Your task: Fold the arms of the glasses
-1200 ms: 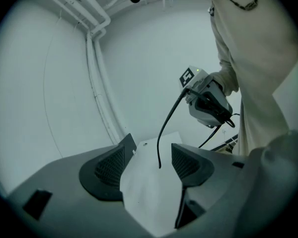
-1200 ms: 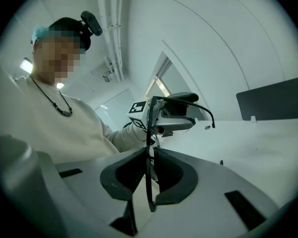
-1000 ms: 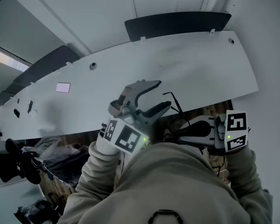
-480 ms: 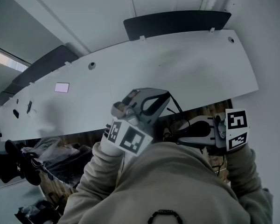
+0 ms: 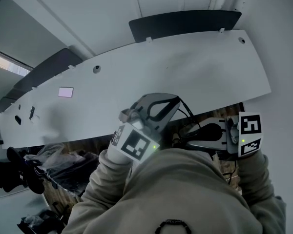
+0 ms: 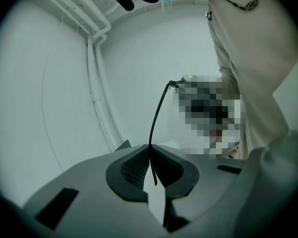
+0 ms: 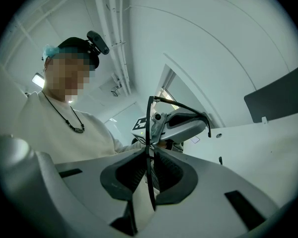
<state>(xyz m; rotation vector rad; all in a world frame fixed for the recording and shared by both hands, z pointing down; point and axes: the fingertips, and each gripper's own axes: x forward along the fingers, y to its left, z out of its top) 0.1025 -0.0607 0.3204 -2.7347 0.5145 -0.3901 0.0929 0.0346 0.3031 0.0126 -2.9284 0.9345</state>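
My left gripper (image 6: 150, 156) pinches one arm tip of the glasses (image 6: 158, 115), which are held in the air just off the table's (image 5: 195, 67) near edge. My right gripper (image 7: 150, 155) pinches the frame. The fold is just starting. Next I should swing that arm gently inward against the frame.

An office-like workroom — a long white desk (image 5: 200, 67) with round cable holes (image 5: 96, 68) and dark divider screens (image 5: 185, 22) along its far edge, plain white walls (image 6: 49, 108), and white pipes (image 6: 95, 73) running up one wall.
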